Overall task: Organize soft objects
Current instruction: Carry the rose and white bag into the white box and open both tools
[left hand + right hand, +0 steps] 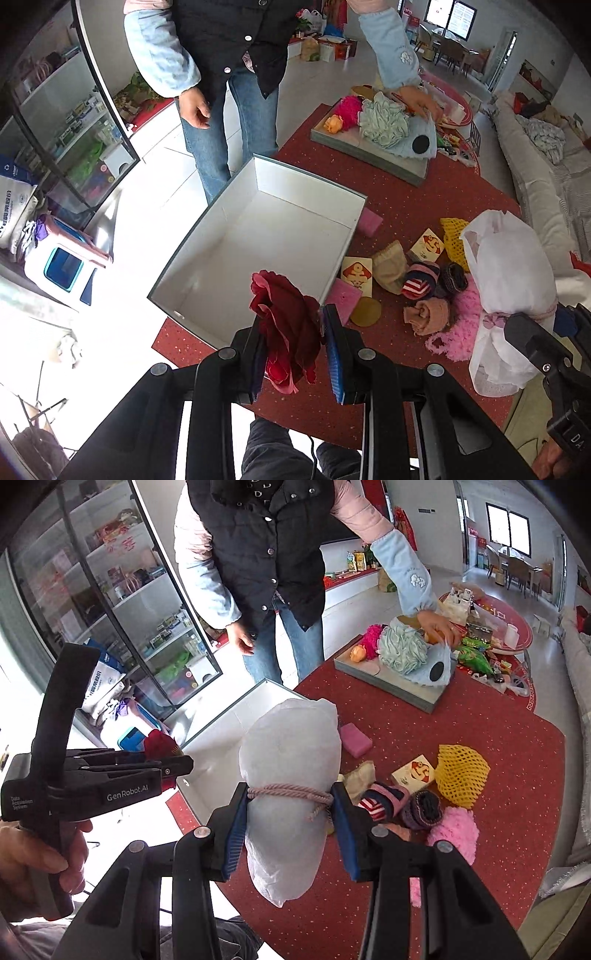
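Two handheld grippers hang loaded above a red table (424, 199), each clamped on something soft. The left gripper (293, 347) pinches a crumpled dark red cloth (288, 325) between narrow jaws, just over the near corner of an open white box (207, 236). That box juts past the table's left edge, part of it over pale floor. The right gripper (291, 827) squeezes a white plastic-wrapped bundle (291, 753) at its waist, where a pink cord (291, 792) ties it; its blue pads (236, 834) press in on both sides.

The box's inside is bare, and open red surface lies between it and a shallow grey tray (369, 151) at the far side. To the right of the box sits a scatter: pink sponges (371, 221), a striped sock roll (419, 282), a yellow mesh sleeve (452, 236), pink fluffy yarn (461, 332) and small printed cards (356, 275).

Across the table a standing person (258, 535) in a dark vest reaches one hand (439, 627) to a pale green pouf (402, 650) on the tray.

Only the left view shows the box's whole floor and the sofa (546, 192) along the right. Only the right view shows the holder's left hand (44, 853) around its gripper's handle, and the cord on the bundle.
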